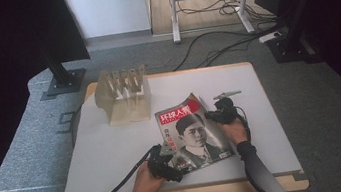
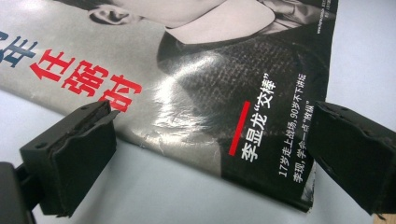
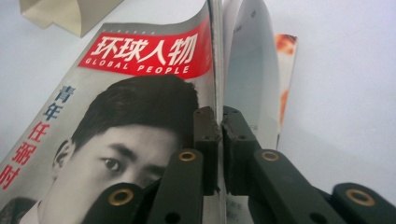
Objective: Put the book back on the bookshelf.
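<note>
A magazine with a red title band and a black-and-white portrait lies on the white table. My right gripper is at its right edge. In the right gripper view its jaws are shut on the edge of the magazine's cover, which stands lifted off the curled pages behind it. My left gripper is at the near left corner. In the left gripper view its jaws are wide open, one on each side of the magazine's lower corner and not touching it.
A pale slotted file rack stands at the back left of the table, just beyond the magazine, and its corner shows in the right gripper view. Black stands and cables lie on the floor behind the table.
</note>
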A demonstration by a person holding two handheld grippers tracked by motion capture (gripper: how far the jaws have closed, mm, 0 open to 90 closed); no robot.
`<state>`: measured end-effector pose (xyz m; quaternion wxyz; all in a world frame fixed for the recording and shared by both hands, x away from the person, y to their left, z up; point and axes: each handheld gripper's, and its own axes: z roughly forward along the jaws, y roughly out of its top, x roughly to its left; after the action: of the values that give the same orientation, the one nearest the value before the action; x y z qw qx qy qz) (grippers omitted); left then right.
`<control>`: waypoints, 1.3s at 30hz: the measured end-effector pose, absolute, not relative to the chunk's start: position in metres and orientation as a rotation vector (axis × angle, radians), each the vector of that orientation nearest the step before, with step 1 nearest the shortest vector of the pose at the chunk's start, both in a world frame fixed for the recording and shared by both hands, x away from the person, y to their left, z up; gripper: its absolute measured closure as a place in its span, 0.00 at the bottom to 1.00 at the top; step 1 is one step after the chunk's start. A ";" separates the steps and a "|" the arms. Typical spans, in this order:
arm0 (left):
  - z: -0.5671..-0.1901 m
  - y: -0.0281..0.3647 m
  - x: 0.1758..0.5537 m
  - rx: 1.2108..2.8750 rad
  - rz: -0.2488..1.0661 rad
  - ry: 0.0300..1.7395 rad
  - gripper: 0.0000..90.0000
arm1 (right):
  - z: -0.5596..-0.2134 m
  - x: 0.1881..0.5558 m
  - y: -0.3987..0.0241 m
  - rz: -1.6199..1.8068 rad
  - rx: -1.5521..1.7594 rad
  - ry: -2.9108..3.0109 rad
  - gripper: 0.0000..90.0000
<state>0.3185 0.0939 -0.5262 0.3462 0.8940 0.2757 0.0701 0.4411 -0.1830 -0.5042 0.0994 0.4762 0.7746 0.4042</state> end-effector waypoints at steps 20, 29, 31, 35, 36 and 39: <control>-0.515 0.105 0.330 2.373 0.201 0.772 0.02 | -0.453 0.406 -0.155 1.121 1.124 2.305 0.96; -0.505 0.114 0.350 2.300 0.163 0.804 0.15 | -0.434 0.384 -0.145 1.124 0.996 2.283 0.96; -0.503 0.115 0.354 2.310 0.166 0.802 0.16 | -0.430 0.380 -0.144 1.122 0.970 2.279 0.96; -0.503 0.116 0.361 2.294 0.150 0.805 0.16 | -0.423 0.371 -0.145 1.139 0.937 2.270 0.96; -0.503 0.117 0.363 2.293 0.141 0.807 0.16 | -0.421 0.369 -0.146 1.141 0.929 2.265 0.96; -0.504 0.115 0.366 2.303 0.139 0.805 0.17 | -0.416 0.363 -0.147 1.152 0.910 2.254 0.96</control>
<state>0.3660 0.1154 -0.5039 0.3419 0.8857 0.3095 0.0535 0.3633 -0.1474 -0.4160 0.2236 0.3298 0.8167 0.4175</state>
